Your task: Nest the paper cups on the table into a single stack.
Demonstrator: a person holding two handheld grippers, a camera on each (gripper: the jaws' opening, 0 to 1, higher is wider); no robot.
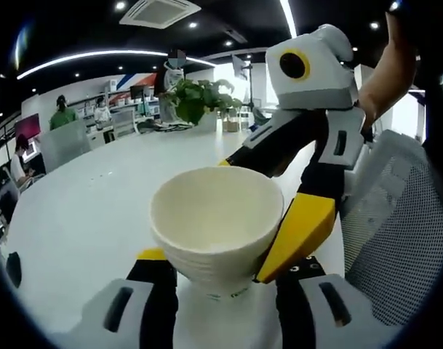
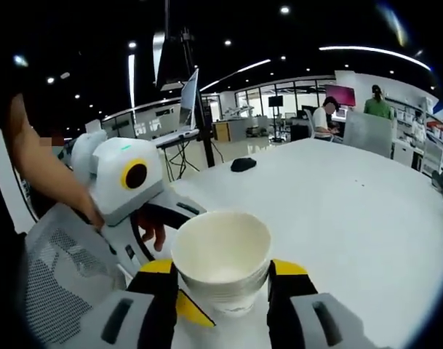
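Matt ribbed paper cups (image 1: pixel 215 225); smooth glossy white table (image 1: pixel 97 211).

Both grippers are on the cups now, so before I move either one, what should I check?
1. Right gripper jaws press both sides of the cup stack: ok.
2. Left gripper grip on the same stack: cannot tell, its far jaw is hidden behind the right gripper's yellow jaw.
3. Cups nested: ok, layered rims show below the top one.
4. Top cup empty: ok.
5. Stack base resting on the table: cannot tell.
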